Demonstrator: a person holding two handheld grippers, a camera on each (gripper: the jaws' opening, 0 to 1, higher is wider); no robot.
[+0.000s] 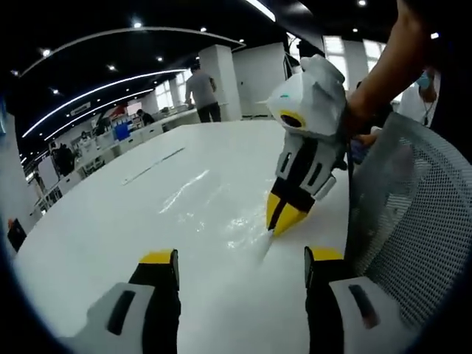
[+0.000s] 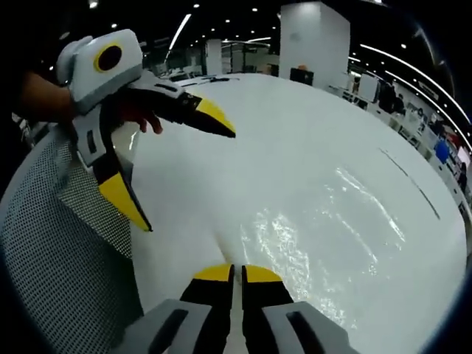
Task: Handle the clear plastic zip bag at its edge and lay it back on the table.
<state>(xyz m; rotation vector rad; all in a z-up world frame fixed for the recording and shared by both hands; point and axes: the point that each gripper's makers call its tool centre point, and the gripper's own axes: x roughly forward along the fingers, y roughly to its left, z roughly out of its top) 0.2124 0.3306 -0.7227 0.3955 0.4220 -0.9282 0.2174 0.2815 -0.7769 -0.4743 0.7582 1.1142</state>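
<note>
Table (image 1: 110, 214): smooth white top, semi-gloss, carrying soft reflections of the ceiling lights. Zip bag (image 2: 310, 228): clear thin plastic film, glossy and wrinkled, throwing bright glints. Left gripper (image 2: 177, 162) and right gripper (image 1: 284, 221): moulded plastic shells, matt white and black, with yellow tips. Chair back (image 1: 413, 214): open grey mesh fabric, matt.

A white table (image 1: 110, 221) carries a clear plastic zip bag (image 2: 324, 228), lying flat on it.
</note>
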